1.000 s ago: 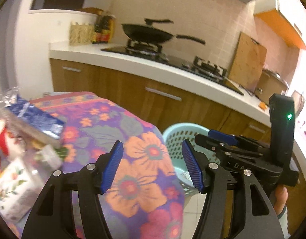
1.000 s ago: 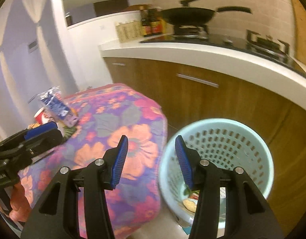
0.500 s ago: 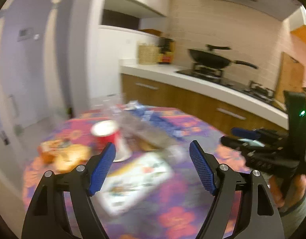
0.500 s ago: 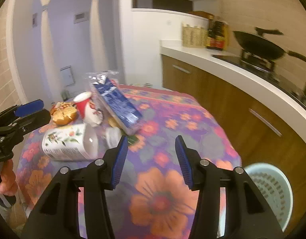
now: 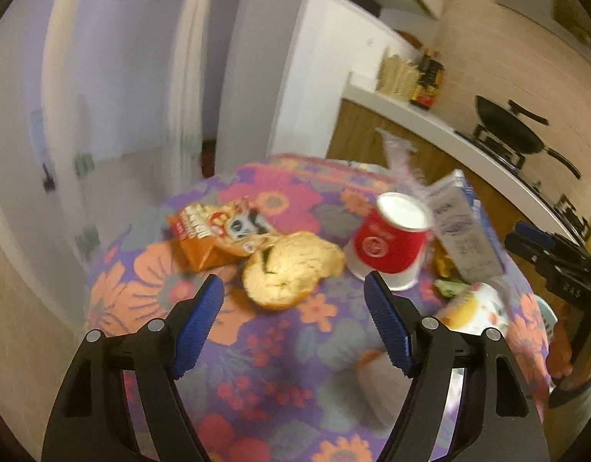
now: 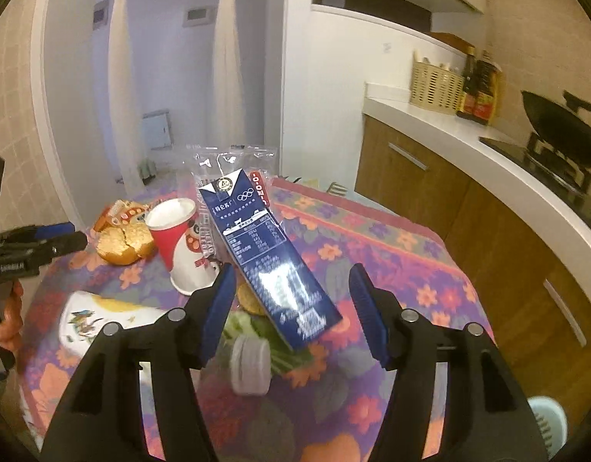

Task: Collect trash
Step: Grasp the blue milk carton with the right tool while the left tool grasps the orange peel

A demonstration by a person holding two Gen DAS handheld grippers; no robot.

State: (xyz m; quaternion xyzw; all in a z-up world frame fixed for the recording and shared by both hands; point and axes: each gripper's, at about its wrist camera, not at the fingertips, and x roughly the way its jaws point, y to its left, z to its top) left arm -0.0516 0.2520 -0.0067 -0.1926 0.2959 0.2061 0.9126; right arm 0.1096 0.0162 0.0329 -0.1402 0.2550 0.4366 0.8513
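Note:
Trash lies on a round table with a floral cloth (image 5: 264, 350). My left gripper (image 5: 293, 323) is open and empty, just short of a bread bun (image 5: 291, 269). An orange snack wrapper (image 5: 214, 231) lies left of the bun and a red paper cup (image 5: 392, 242) stands to its right. My right gripper (image 6: 291, 308) is open and empty, with a dark blue milk carton (image 6: 268, 258) lying tilted between its fingers. The cup (image 6: 176, 238), the bun (image 6: 122, 246), a white floral packet (image 6: 103, 319) and a small white lid (image 6: 251, 362) also show in the right wrist view.
A light blue trash basket (image 6: 548, 423) stands on the floor at the table's right side. A kitchen counter (image 6: 469, 146) with wooden cabinets, a wok (image 6: 561, 131) and bottles runs along the right. Green scraps (image 6: 241, 327) lie under the carton.
Both grippers have swung left from the basket to face the table. The left one now faces the bun, the right one has closed in on the carton. Both stayed open.

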